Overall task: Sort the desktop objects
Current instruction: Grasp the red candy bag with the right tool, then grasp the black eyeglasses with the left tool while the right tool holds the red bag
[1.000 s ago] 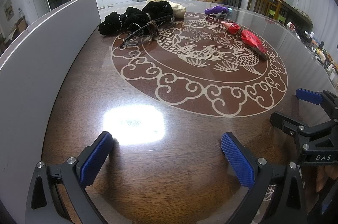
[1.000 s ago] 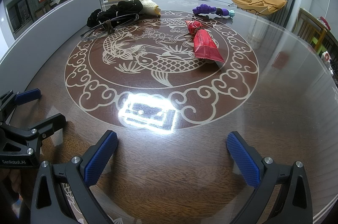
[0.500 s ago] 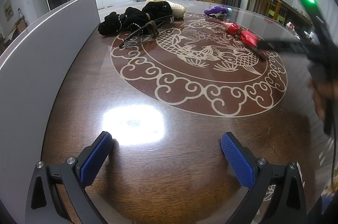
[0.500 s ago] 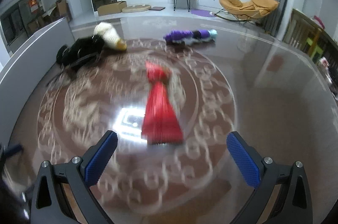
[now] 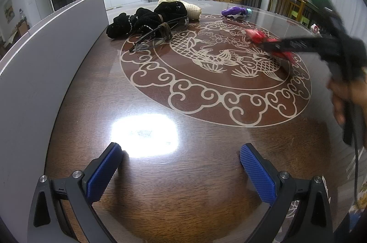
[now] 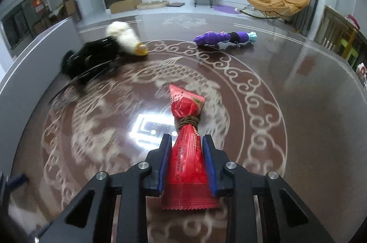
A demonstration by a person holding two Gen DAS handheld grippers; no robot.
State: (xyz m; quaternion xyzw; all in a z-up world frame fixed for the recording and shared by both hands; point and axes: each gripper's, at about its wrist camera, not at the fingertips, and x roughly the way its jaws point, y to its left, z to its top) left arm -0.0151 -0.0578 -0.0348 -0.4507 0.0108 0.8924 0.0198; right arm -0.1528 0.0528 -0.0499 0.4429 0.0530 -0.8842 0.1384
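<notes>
**First item gripped, the rest still to sort**

We have our right gripper (image 6: 187, 146) clamped on the red snack packet (image 6: 187, 158); its jaws have just been closing, and the 2 blue pads (image 6: 207, 160) now press on either side of the packet's body, below the brown tie around its neck. The packet sits between the fingers with its crimped end toward us and its twisted top pointing out over the table (image 6: 298, 105). Whether it is already lifted off the glossy surface we cannot tell from this view. From the left wrist camera the right gripper (image 5: 273, 45) shows as a dark blur over the packet (image 5: 254, 34) on the right of the fish medallion.

Our left gripper (image 5: 181, 165) hangs wide open and empty over the bare near edge of the table.

As we judge it, the sorting is at its very start: 1 item is in hand and nothing looks placed yet. Still lying on the far side are the black cloth bundle (image 5: 146, 19) with the cream knitted piece (image 5: 181, 3) touching it, the glasses (image 5: 151, 40) just beside them, and the purple toy (image 6: 224, 37) well apart to the right. No bin or tray shows, so where the packet belongs is unclear
</notes>
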